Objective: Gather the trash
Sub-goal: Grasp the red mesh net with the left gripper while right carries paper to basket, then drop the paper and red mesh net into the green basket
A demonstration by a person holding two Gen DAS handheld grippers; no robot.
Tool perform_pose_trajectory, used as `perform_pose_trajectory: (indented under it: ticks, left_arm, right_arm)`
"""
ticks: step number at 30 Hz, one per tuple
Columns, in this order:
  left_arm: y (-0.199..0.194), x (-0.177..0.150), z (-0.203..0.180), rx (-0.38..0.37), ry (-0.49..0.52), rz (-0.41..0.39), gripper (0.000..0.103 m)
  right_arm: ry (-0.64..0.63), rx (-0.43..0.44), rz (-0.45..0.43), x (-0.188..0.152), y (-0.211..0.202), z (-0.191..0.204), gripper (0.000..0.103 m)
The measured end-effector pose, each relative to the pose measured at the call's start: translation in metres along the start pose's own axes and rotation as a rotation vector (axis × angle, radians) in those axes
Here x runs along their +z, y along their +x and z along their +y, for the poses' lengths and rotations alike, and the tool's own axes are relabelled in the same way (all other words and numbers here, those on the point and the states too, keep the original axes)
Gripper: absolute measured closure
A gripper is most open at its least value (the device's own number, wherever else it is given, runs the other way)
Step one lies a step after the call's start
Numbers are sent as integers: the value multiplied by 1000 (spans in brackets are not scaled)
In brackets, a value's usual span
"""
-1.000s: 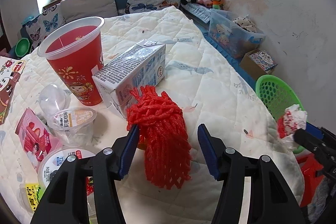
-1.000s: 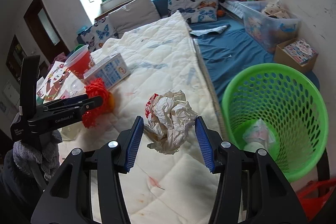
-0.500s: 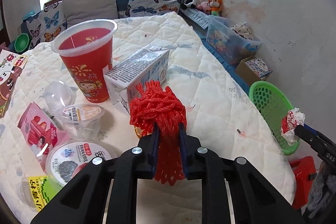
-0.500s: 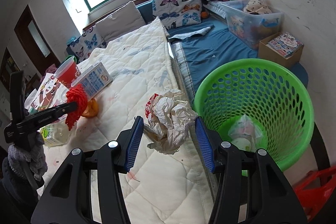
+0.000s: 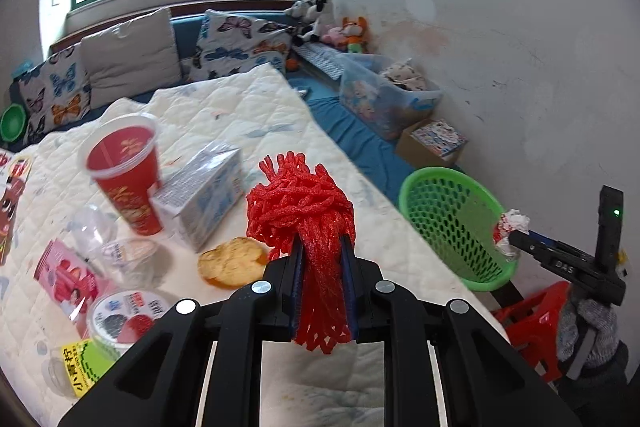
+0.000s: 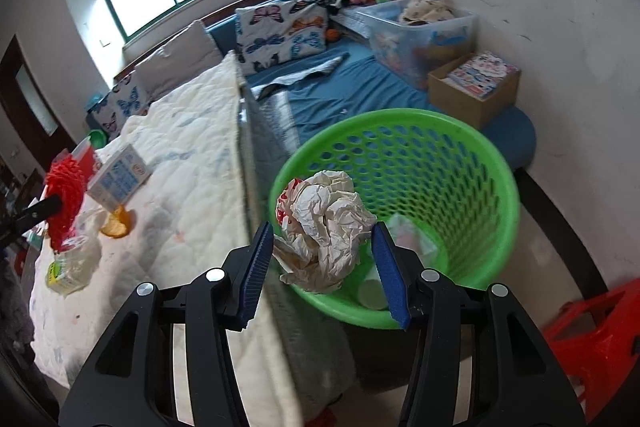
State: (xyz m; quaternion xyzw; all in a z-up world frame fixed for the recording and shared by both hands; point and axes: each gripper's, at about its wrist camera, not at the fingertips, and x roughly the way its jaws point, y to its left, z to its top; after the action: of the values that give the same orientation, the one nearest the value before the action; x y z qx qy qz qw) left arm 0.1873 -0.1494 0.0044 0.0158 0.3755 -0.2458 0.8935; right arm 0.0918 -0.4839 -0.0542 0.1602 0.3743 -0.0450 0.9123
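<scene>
The red foam net [image 5: 304,223] in my left gripper [image 5: 322,279] is light, soft and springy; it crushes to nothing, so I hold it by the bunched stem, jaws narrowed hard on it, its frilly head above the quilted bed [image 5: 360,223]. The crumpled paper ball [image 6: 326,223] sits between the jaws of my right gripper [image 6: 324,259], which look set wide around it; I cannot tell whether the pads truly bear on it. It is weightless and stiff-creased. Half a second ago the net was low over the bed; now it is lifted, baring a round cracker [image 5: 232,261], and the paper has travelled over the green basket [image 6: 496,163].
</scene>
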Motion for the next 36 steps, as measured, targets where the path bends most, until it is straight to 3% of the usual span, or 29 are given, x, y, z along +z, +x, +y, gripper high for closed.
perform_pose_trajectory:
  ticks: [20, 23, 26, 36]
  left_arm:
    - [56, 34, -93, -96, 167, 65, 86]
    - [62, 37, -103, -103, 192, 69, 86]
    - [70, 40, -116, -114, 220, 72, 86]
    - [106, 43, -161, -153, 309, 119, 86]
  right_arm:
    - [43, -103, 43, 5, 41, -49, 48]
    - [30, -128, 35, 7, 44, -50, 40]
    - [35, -136, 29, 7, 45, -53, 35]
    - [53, -144, -5, 2, 21, -63, 34]
